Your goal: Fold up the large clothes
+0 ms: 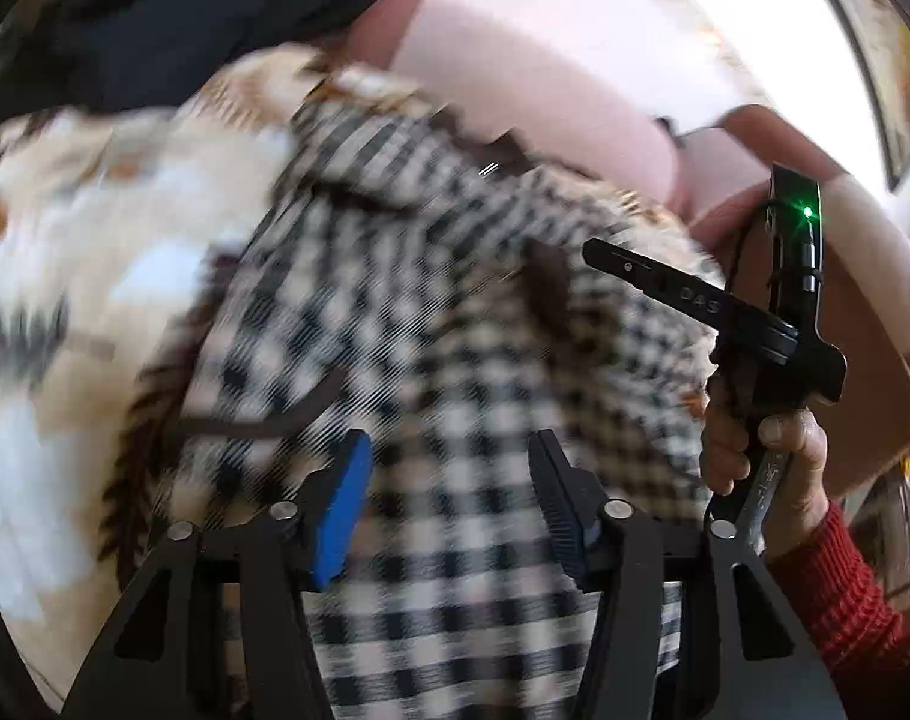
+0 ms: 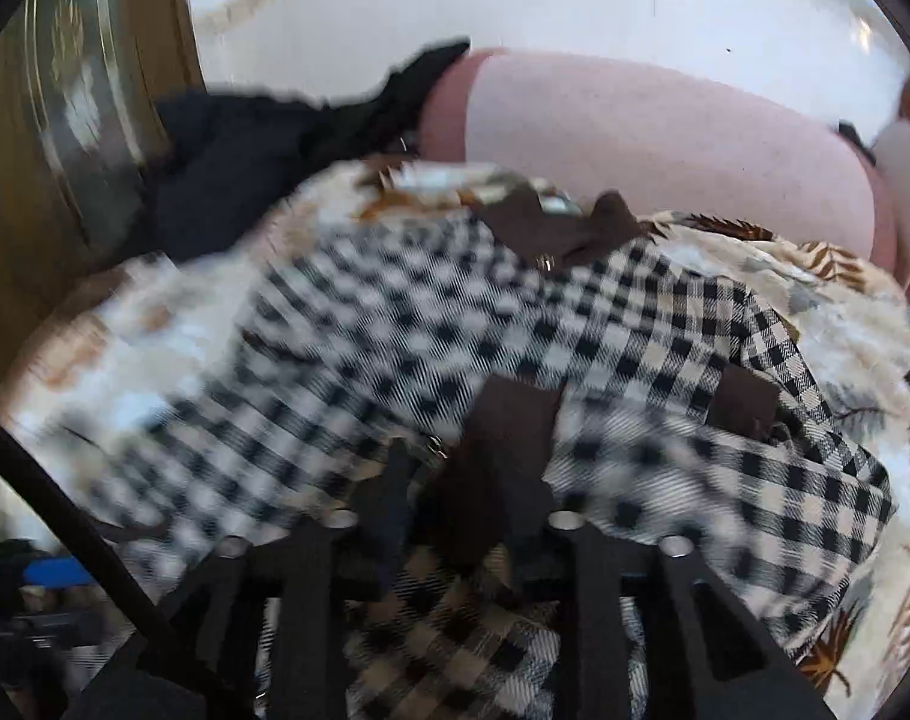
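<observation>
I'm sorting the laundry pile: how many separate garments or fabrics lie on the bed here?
4: the black-and-cream checked garment with brown patches in front, the leaf-print cream blanket under it, a dark navy cloth at the back left, a pink fabric at the back right. More may be hidden.

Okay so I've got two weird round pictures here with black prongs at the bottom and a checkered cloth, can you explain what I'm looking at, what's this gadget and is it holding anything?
No robot here: a person carries a hand-held gripper in each hand, each with a wide-angle camera looking along its two fingers.

The left camera shows the left gripper, jaws apart and nothing between them, above a black-and-cream checked garment. At the right of that view, the person's hand in a red sleeve holds the other tool.

The right camera shows the right gripper low over the same garment, by a brown patch; blur hides whether it pinches cloth.

The garment lies on a leaf-print blanket, with a pink cloth and dark clothing behind.
</observation>
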`<move>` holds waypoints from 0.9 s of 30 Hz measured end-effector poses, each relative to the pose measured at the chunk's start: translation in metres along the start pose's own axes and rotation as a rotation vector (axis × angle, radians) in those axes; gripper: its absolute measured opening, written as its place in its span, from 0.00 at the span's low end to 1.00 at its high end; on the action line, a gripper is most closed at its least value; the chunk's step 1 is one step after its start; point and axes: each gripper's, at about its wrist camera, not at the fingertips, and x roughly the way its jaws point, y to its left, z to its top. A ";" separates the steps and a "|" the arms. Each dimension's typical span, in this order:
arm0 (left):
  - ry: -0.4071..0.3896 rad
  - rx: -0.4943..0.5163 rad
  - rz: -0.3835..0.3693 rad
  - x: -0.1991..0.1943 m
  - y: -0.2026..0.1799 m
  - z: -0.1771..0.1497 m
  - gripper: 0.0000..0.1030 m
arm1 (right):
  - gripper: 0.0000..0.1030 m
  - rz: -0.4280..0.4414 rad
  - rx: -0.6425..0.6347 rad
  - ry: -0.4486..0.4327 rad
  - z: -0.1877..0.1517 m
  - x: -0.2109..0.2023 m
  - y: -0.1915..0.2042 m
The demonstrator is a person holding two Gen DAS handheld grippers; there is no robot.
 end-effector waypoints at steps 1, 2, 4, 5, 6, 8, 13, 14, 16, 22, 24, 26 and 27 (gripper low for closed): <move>-0.017 0.018 -0.010 -0.003 -0.009 0.004 0.65 | 0.60 0.015 0.041 -0.040 0.004 -0.018 -0.013; -0.031 0.033 -0.024 -0.003 -0.018 0.010 0.69 | 0.62 0.013 0.080 -0.073 0.007 -0.033 -0.027; -0.025 0.054 -0.050 0.009 -0.038 0.024 0.69 | 0.62 -0.021 0.183 -0.118 0.010 -0.053 -0.063; -0.021 0.059 -0.059 0.016 -0.045 0.030 0.69 | 0.62 -0.051 0.260 -0.134 0.007 -0.062 -0.087; -0.017 0.074 -0.066 0.031 -0.058 0.040 0.69 | 0.62 -0.070 0.313 -0.141 0.007 -0.065 -0.103; 0.011 0.108 -0.052 0.057 -0.073 0.054 0.69 | 0.62 -0.084 0.434 -0.152 -0.001 -0.072 -0.136; 0.131 0.172 -0.008 0.146 -0.102 0.087 0.69 | 0.62 -0.128 0.510 -0.166 -0.006 -0.078 -0.164; 0.139 0.176 0.012 0.158 -0.102 0.091 0.69 | 0.62 -0.146 0.504 -0.165 -0.006 -0.077 -0.165; 0.174 0.163 0.037 0.189 -0.099 0.100 0.69 | 0.62 -0.162 0.496 -0.158 -0.007 -0.079 -0.166; 0.276 0.168 0.050 0.223 -0.110 0.092 0.05 | 0.62 -0.262 0.458 -0.134 -0.009 -0.078 -0.170; 0.236 0.211 0.056 0.213 -0.120 0.092 0.04 | 0.62 -0.289 0.457 -0.128 -0.011 -0.074 -0.173; 0.186 0.228 0.060 0.195 -0.124 0.100 0.04 | 0.62 -0.301 0.459 -0.126 -0.012 -0.074 -0.177; 0.147 0.216 0.041 0.179 -0.122 0.113 0.04 | 0.62 -0.303 0.463 -0.129 -0.013 -0.075 -0.178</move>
